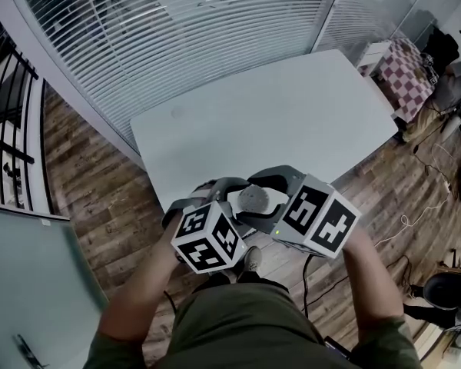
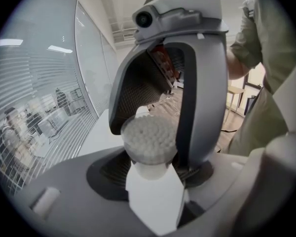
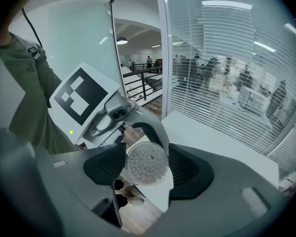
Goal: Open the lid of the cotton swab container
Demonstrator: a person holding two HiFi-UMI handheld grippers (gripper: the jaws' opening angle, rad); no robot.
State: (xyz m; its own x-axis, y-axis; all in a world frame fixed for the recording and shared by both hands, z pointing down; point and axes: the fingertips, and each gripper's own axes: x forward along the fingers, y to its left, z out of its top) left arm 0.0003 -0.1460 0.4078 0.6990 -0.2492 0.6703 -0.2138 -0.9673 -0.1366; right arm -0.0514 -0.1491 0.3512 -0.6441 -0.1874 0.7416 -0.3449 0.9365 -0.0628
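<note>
Standing at the near edge of a white rectangular table (image 1: pixel 292 114), over a brown wood-plank floor (image 1: pixel 100 206), with a grey two-jaw left gripper (image 2: pixel 155 177) and a matching grey right gripper (image 3: pixel 147 168) brought together in front of the body, facing each other; black-and-white marker cubes (image 1: pixel 207 238) turned up toward the head camera. Pinching, with the left gripper, a round clear plastic cotton swab container (image 2: pixel 149 139) packed with white swab heads; gripping it low, by what looks like a white angular part (image 2: pixel 155 204) sitting between the dark ribbed pads (image 2: pixel 108 169), with the clear round end sticking out past the fingertips. Holding it in the air between the two grippers, at the table's near edge, clear of the tabletop. Straddling that same container from the opposite side with the right gripper, jaws spread wide; dark pads just beside its round wall on either side, no squeeze to be made out there. Along the right gripper view, a circular end full of swab heads framed between the pads, floor and table edge beneath; along the left gripper view, the right gripper's two grey fingers (image 2: pixel 202 83) arched over the far end. Behind the table, a glass wall with white horizontal blinds (image 1: pixel 200 29). At the bottom of the head view, bare forearms (image 1: pixel 138 298) and an olive-green garment (image 1: pixel 246 321).
</note>
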